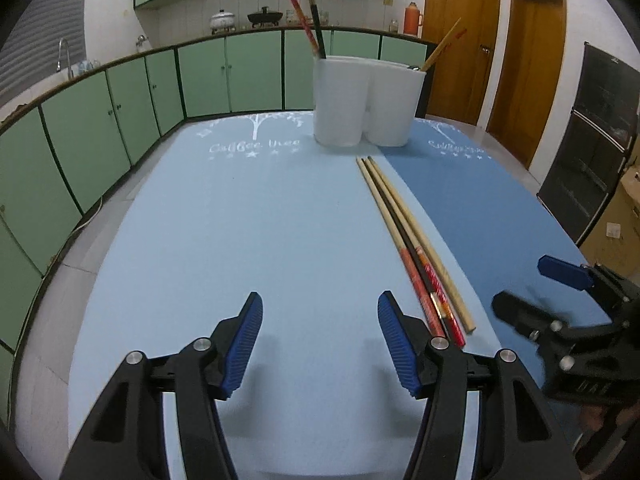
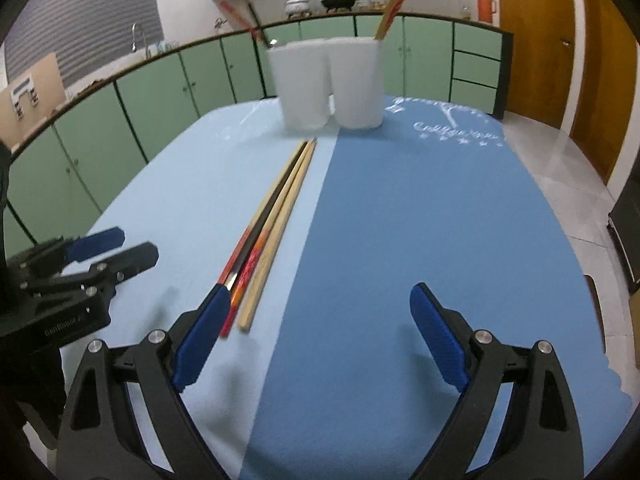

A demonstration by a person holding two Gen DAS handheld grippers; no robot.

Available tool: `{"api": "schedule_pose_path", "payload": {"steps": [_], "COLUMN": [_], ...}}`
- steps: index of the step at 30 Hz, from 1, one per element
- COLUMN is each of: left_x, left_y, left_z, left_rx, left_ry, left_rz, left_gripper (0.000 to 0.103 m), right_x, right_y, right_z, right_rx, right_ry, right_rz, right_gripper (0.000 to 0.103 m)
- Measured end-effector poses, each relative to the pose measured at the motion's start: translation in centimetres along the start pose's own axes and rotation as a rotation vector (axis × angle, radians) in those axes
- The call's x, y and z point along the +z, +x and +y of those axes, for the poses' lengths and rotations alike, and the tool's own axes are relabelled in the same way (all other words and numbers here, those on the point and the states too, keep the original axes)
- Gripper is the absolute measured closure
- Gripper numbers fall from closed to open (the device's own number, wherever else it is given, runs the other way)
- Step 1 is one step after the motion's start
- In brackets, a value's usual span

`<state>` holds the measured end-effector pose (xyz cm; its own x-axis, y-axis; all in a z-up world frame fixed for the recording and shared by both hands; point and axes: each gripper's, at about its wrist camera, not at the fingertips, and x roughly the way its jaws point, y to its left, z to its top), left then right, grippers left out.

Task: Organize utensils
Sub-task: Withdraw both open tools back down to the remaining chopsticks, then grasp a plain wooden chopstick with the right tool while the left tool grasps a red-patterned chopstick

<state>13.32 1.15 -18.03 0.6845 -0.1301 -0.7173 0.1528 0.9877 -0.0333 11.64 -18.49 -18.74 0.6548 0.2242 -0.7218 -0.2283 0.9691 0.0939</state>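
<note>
Three chopsticks [image 1: 404, 236] lie side by side on the blue table mats, one plain wood, one black and red, one wood and red; the right wrist view shows the chopsticks [image 2: 272, 224] left of centre. Two white cups [image 1: 366, 102] stand joined at the far end, the left cup holding red and black chopsticks [image 1: 310, 20], the right cup a wooden pair [image 1: 442, 46]. My left gripper [image 1: 320, 304] is open just left of the bundle's near ends, nothing between its fingers. My right gripper [image 2: 320, 296] is open wide, its left finger [image 2: 208, 320] beside the near ends.
The light blue mat [image 1: 240, 220] and the darker blue mat [image 2: 420, 220] cover the table. Green cabinets [image 1: 120, 112] curve behind it, with a counter bearing pots. Wooden doors [image 1: 492, 60] stand at the right. The other gripper [image 1: 560, 312] shows at the right edge of the left wrist view.
</note>
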Motion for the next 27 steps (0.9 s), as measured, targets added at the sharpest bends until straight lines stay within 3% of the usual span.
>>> {"api": "schedule_pose_path", "payload": {"steps": [12, 19, 22, 26, 27], "left_x": [-0.1, -0.2, -0.3, -0.4, -0.5], "left_y": [-0.4, -0.6, -0.6, -0.5, -0.5], "left_z": [0.0, 0.1, 0.0, -0.4, -0.5], "left_rx": [-0.004, -0.005, -0.011, -0.025, -0.03], "left_ry": [-0.012, -0.011, -0.008, -0.006, -0.002], "left_rz": [-0.004, -0.004, -0.004, 0.005, 0.008], "left_gripper": [0.044, 0.044, 0.044, 0.044, 0.044], "right_x": [-1.6, -1.3, -1.3, -1.4, -1.4], "right_y": [1.5, 1.0, 0.7, 1.2, 1.2], "right_z": [2.2, 0.7, 0.3, 0.8, 1.0], "right_rx": [-0.076, -0.132, -0.111, -0.08, -0.078], "right_ry": [-0.078, -0.045, -0.036, -0.054, -0.06], "right_rz": [0.033, 0.029, 0.024, 0.04, 0.034], "right_gripper": [0.027, 0.031, 0.036, 0.049, 0.057]}}
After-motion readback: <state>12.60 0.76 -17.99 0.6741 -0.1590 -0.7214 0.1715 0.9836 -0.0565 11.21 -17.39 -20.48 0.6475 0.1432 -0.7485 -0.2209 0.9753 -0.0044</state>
